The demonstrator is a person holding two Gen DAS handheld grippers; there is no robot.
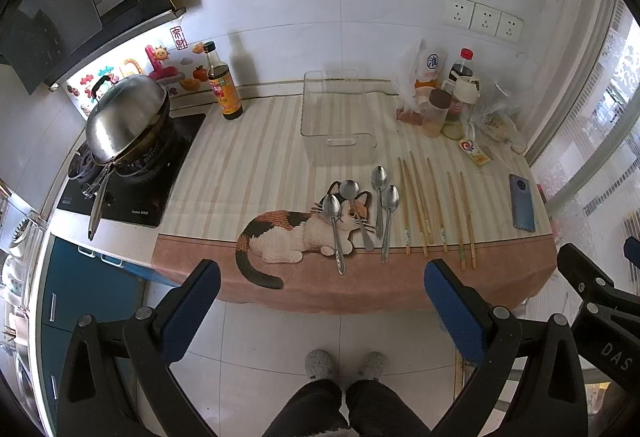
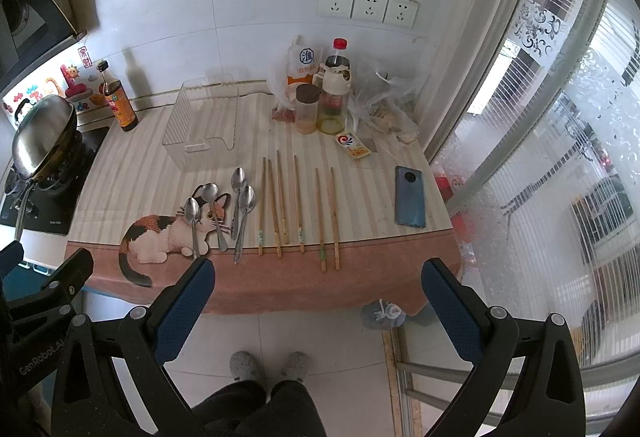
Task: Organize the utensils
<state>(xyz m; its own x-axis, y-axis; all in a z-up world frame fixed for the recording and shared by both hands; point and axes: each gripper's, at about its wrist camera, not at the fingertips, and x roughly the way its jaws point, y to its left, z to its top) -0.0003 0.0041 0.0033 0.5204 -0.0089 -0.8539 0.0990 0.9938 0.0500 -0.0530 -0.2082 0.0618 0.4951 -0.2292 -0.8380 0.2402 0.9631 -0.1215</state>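
Several metal spoons (image 1: 362, 209) (image 2: 224, 211) lie side by side on the striped cat-print tablecloth (image 1: 256, 165) (image 2: 132, 173), handles toward me. Several wooden chopsticks (image 1: 436, 209) (image 2: 298, 209) lie in a row to their right. A clear plastic bin (image 1: 338, 113) (image 2: 202, 117) stands empty behind the spoons. My left gripper (image 1: 322, 301) is open and empty, held back from the table's front edge. My right gripper (image 2: 318, 301) is open and empty, also short of the edge. Each gripper's body shows at the other view's side.
A lidded wok (image 1: 128, 117) (image 2: 44, 133) sits on a stove at left. A dark sauce bottle (image 1: 224, 85) (image 2: 118, 101) stands by the wall. Bottles, jars and bags (image 1: 448, 97) (image 2: 328, 93) crowd the back right. A blue phone (image 1: 522, 203) (image 2: 410, 197) lies at right. Window at far right.
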